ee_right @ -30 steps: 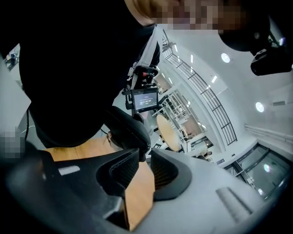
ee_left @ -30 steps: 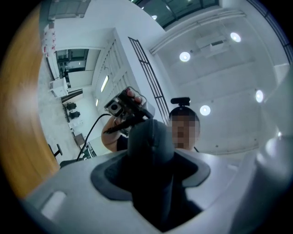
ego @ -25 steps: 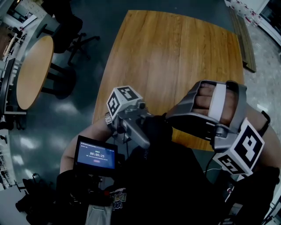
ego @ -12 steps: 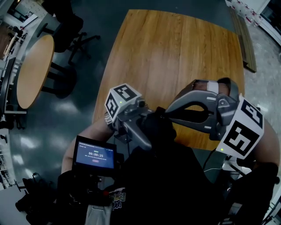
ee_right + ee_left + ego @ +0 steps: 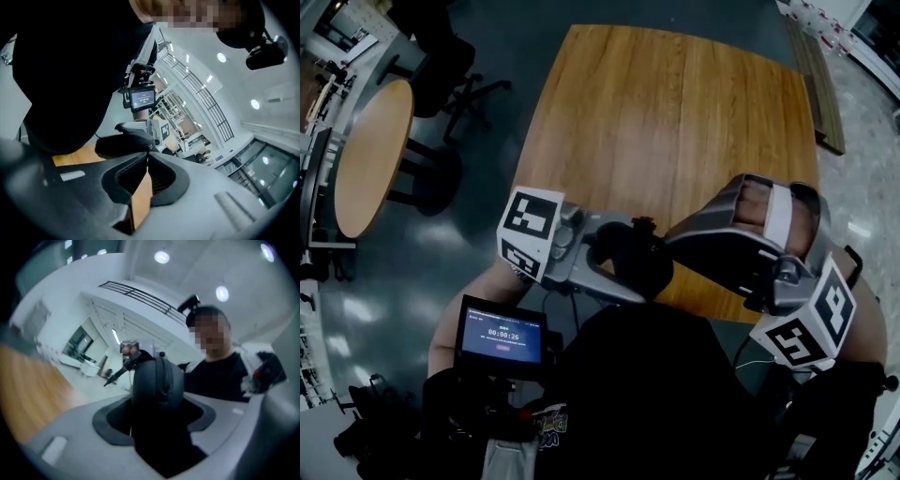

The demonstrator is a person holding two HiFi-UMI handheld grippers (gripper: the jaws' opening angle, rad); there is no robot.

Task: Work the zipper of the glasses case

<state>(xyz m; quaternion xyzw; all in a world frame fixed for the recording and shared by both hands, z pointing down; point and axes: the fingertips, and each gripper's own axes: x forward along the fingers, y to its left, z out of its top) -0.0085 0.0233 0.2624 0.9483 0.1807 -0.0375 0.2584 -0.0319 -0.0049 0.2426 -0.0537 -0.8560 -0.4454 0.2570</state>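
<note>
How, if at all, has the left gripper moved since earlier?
Yes, left: the left gripper, tongs just tightened on the case, has its cube at the table's left edge.

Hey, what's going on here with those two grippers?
A person holds a gripper in each hand over the near edge of the table. The left gripper clamps the black case, its jaws having just closed further on it. The right gripper is shut at the case's end, seemingly pinching the zipper pull.
</note>
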